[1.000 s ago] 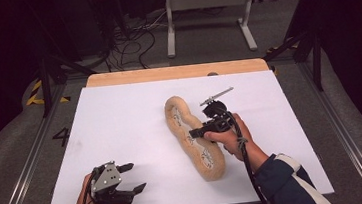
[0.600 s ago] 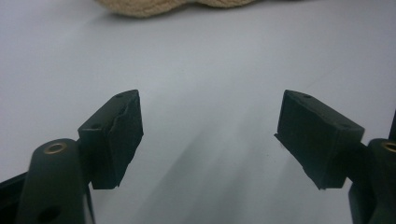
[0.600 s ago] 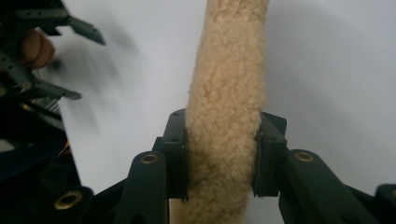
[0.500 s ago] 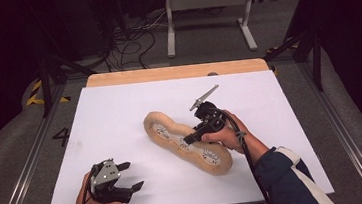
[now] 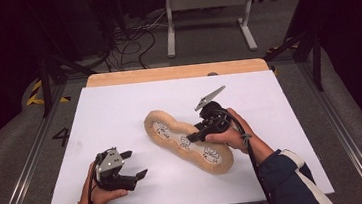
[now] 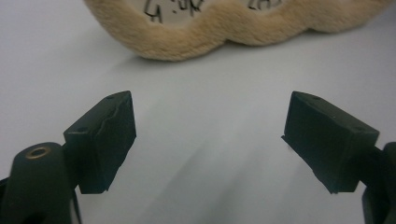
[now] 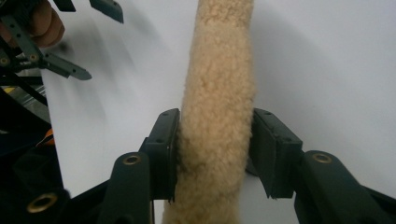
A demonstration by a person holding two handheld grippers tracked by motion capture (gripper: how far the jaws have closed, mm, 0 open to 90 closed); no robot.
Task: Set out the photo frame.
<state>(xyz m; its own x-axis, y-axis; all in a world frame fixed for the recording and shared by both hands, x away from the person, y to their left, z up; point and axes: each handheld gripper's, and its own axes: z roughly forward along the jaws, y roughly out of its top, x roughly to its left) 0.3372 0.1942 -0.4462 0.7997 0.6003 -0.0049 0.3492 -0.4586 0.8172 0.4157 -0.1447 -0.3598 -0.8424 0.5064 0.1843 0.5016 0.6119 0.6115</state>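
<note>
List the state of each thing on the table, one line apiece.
Plush mat: tan, fleecy, wavy-edged; lying flat and slantwise on the white sheet, printed side up, one rim pinched.
Right claw: shut on the plush mat's rim, pads pressing the fleece from both sides; jaws just eased wider.
Left claw: open, nothing between the jaws, short of the mat; jaws just opened further.
White sheet: flat, covering the tabletop.

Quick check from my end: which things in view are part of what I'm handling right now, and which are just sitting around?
In the job:
- fleece pad, tan, long and wavy, lying on the white sheet
- right gripper, jaws either side of the pad's rim, just been opening
- left gripper, open, nothing between the jaws, pointed at the pad

Lying about:
- wooden board at the far edge
- cables on the floor
- grey stand
</note>
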